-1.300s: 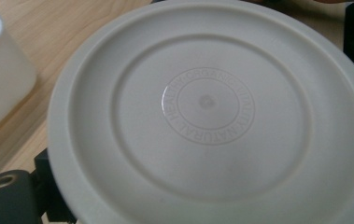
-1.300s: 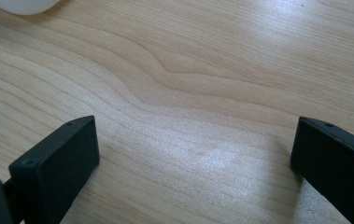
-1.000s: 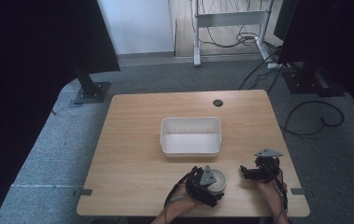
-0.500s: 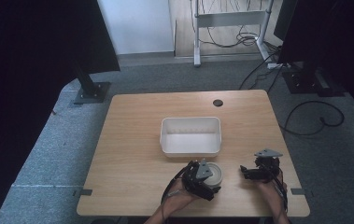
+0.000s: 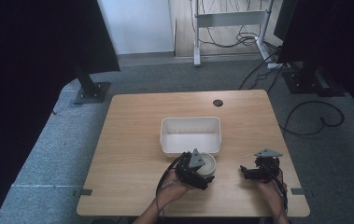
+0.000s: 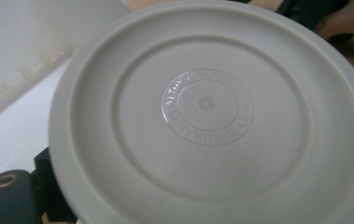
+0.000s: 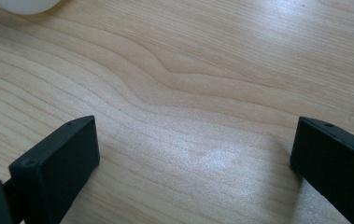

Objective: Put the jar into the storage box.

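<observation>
Pale grey plastic, the round lid [image 6: 207,116] sits at the counter's [image 5: 128,140] near edge, just in front of the white tray [image 5: 191,135]. The left gripper [image 5: 194,171] is at it; whether its fingers grip the rim I cannot tell. It looks light, stiff and slick, best pinched at the rim. The right gripper [image 7: 193,163], near right, hovers with fingers spread wide, holding nothing

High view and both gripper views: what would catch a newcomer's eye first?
A round grey plastic dish with embossed ring lettering looms close in the left gripper view, at the left gripper. Just beyond sits a white rectangular plastic bin mid-table. The right gripper rests open over the bare wooden table.
</observation>
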Demonstrator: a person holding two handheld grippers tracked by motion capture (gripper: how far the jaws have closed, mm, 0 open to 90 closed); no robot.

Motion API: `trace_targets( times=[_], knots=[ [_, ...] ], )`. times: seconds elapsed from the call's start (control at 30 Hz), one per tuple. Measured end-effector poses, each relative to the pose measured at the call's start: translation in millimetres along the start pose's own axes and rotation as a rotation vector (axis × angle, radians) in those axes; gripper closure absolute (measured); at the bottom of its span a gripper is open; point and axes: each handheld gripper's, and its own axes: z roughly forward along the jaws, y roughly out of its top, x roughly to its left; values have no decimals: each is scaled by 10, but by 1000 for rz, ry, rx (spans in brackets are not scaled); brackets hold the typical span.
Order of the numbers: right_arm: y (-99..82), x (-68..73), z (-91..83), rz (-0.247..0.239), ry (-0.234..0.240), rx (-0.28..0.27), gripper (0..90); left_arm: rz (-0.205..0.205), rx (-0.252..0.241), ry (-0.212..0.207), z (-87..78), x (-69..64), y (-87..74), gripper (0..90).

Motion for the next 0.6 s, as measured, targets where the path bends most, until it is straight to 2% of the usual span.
trace_targets(
  times=[0.6],
  knots=[
    [0, 0, 0, 0, 0, 0, 8, -3, -12, 72, -133, 276, 172, 96]
  ],
)
